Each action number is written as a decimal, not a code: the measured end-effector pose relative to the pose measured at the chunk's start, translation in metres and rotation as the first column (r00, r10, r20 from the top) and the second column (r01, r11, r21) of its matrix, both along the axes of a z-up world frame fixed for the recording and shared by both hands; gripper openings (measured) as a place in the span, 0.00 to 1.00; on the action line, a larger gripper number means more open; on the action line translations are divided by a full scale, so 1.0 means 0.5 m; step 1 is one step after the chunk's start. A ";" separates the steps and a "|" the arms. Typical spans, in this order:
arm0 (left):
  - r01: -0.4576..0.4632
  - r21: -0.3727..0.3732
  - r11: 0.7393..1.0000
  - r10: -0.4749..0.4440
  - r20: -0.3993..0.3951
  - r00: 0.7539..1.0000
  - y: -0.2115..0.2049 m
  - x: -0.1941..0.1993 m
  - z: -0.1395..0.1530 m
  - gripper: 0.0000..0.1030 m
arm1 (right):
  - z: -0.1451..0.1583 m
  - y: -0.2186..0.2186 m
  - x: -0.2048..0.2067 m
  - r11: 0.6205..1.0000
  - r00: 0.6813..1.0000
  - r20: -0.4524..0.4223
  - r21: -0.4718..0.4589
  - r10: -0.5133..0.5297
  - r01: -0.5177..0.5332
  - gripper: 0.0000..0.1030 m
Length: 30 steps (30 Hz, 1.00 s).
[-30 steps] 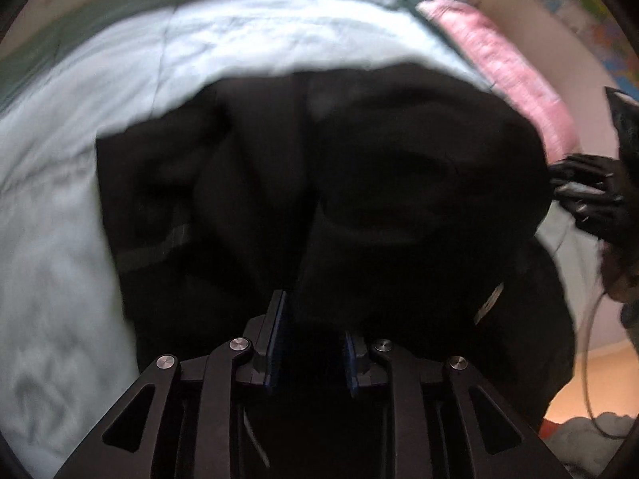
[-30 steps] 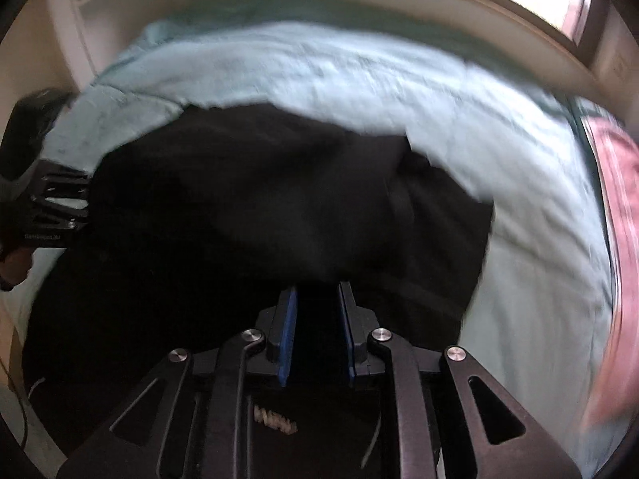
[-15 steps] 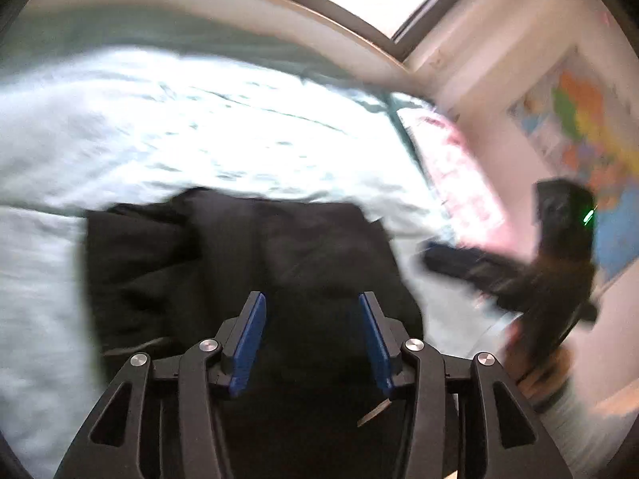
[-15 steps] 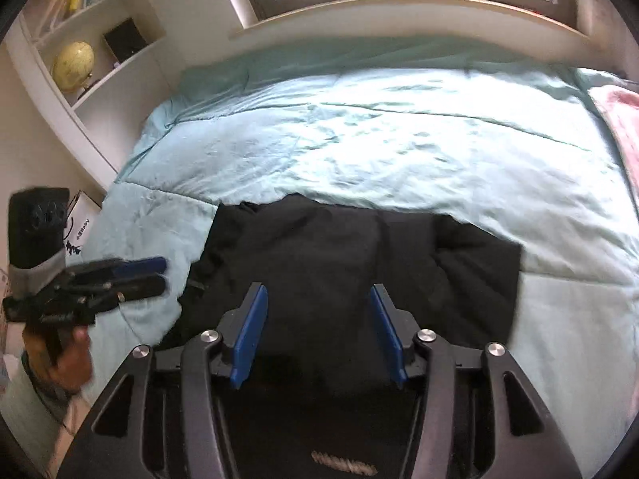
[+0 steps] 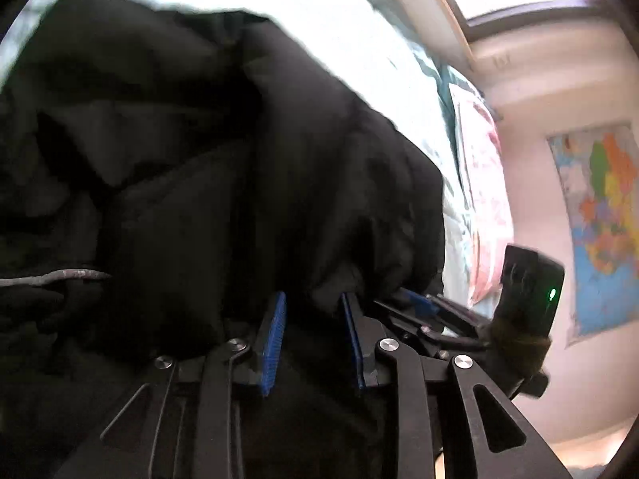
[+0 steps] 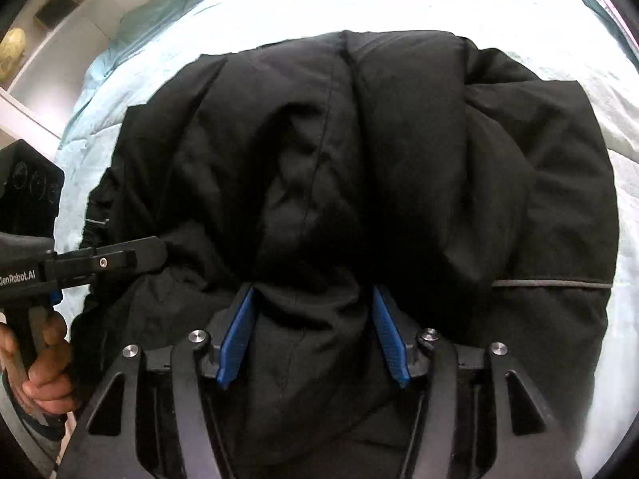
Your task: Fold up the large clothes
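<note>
A bed (image 6: 499, 8) under a pale teal quilt carries the black padded jacket (image 6: 359, 151), which lies bunched in thick folds across its near part. The right gripper (image 6: 313, 299) has its jaws spread wide with a fold of jacket bulging between the blue pads, not pinched. The left gripper (image 5: 311, 303) sits against the jacket's near edge, its jaws partly apart with dark cloth between them, though whether they pinch it I cannot tell.
</note>
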<state>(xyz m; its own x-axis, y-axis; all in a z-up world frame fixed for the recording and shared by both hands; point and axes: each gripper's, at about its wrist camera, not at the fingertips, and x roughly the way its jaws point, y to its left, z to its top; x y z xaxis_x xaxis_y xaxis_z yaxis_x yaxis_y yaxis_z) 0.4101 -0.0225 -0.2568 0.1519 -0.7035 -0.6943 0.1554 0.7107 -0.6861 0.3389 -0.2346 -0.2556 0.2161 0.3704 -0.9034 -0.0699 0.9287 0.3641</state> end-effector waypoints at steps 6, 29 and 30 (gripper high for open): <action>0.067 -0.028 0.997 -0.062 0.163 0.985 0.009 -0.072 0.145 0.34 | 0.126 -0.012 -0.067 0.996 0.995 0.101 0.087 0.026 -0.035 0.58; 0.027 0.112 0.993 -0.054 0.249 0.967 -0.023 -0.141 -0.034 0.33 | -0.017 0.018 -0.159 0.998 0.961 0.270 -0.045 0.059 -0.048 0.64; 0.027 0.111 0.993 -0.056 0.265 0.963 -0.026 -0.147 -0.028 0.33 | -0.016 0.016 -0.165 0.999 0.958 0.282 -0.032 0.048 -0.041 0.64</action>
